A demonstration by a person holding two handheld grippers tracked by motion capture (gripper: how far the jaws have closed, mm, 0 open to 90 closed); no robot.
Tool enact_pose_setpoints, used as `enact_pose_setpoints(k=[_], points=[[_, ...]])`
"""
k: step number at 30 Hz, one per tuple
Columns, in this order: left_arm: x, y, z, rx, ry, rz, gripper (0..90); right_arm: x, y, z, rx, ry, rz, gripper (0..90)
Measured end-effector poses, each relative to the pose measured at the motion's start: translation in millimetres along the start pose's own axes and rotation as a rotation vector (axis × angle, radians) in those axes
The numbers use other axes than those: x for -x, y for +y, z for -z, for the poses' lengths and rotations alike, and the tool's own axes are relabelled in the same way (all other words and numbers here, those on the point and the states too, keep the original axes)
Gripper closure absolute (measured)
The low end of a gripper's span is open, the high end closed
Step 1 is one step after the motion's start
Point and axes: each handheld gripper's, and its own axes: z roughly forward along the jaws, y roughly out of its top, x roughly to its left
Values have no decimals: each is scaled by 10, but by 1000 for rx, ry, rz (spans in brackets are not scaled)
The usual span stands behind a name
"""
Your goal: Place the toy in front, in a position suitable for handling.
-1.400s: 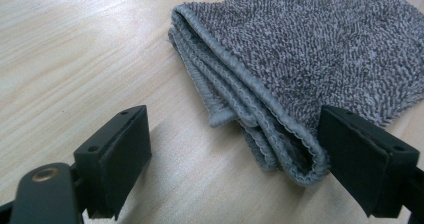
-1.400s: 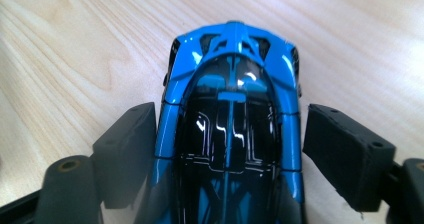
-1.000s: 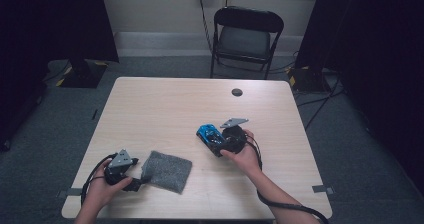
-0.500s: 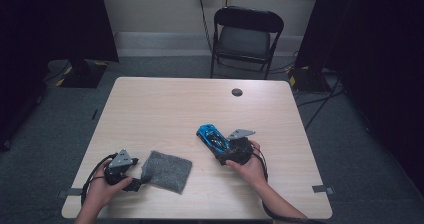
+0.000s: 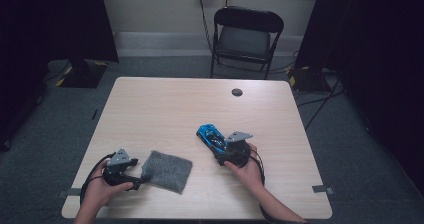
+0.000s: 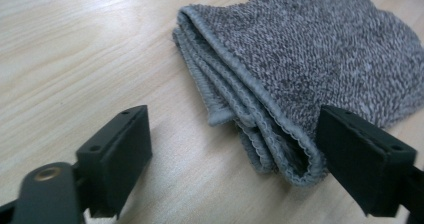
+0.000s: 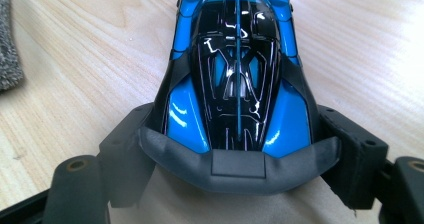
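The right gripper [image 5: 226, 150] has come down and back toward the near edge of the worktop [image 5: 165, 109] since a second ago, and now sits behind the blue toy car [image 5: 212, 136], which has not shifted from its spot right of the middle. Its fingers [image 7: 125, 149] have just been closing; in the right gripper view they flank the car's tail at the dark rear wing, seemingly touching, though I cannot tell if they truly pinch it yet. That looks like the start of a pickup. The left gripper [image 5: 134, 176] has stayed put near the near-left corner, fingers [image 6: 117, 149] spread around the folded edge of the grey cloth [image 5: 167, 170], not squeezing it.
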Motion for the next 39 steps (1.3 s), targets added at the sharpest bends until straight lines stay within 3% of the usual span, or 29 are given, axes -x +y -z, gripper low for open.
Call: enact_pose_setpoints(k=[4, 5, 6, 8, 13, 18, 21, 24, 31, 36, 39], points=[[-4, 45, 69, 4, 5, -19, 196, 9, 1, -2, -2, 7, -8, 238], [6, 89, 129, 38, 7, -22, 196, 7, 1, -3, -1, 6, -8, 237], [6, 89, 129, 38, 7, -22, 196, 7, 1, -3, -1, 6, -8, 237], [55, 191, 202, 78, 11, -55, 192, 7, 1, -3, -1, 6, -8, 238], [148, 298, 173, 99, -12, -89, 192, 7, 1, -3, -1, 6, -8, 237], [305, 389, 7, 74, -61, -141, 194, 7, 1, -3, -1, 6, -8, 238], [357, 411, -64, 57, -66, -170, 205, 7, 1, -3, 0, 5, -8, 238], [379, 418, -106, 49, -74, -174, 214, 8, 0, -2, -1, 6, -7, 238], [423, 391, -244, -18, -80, -232, 229, 8, -1, -2, -1, 6, -6, 238], [395, 337, -290, -25, -93, -215, 225, 8, -1, -2, -1, 6, -6, 238], [397, 313, -304, -36, -89, -231, 238, 8, -1, -2, -1, 6, -6, 238]])
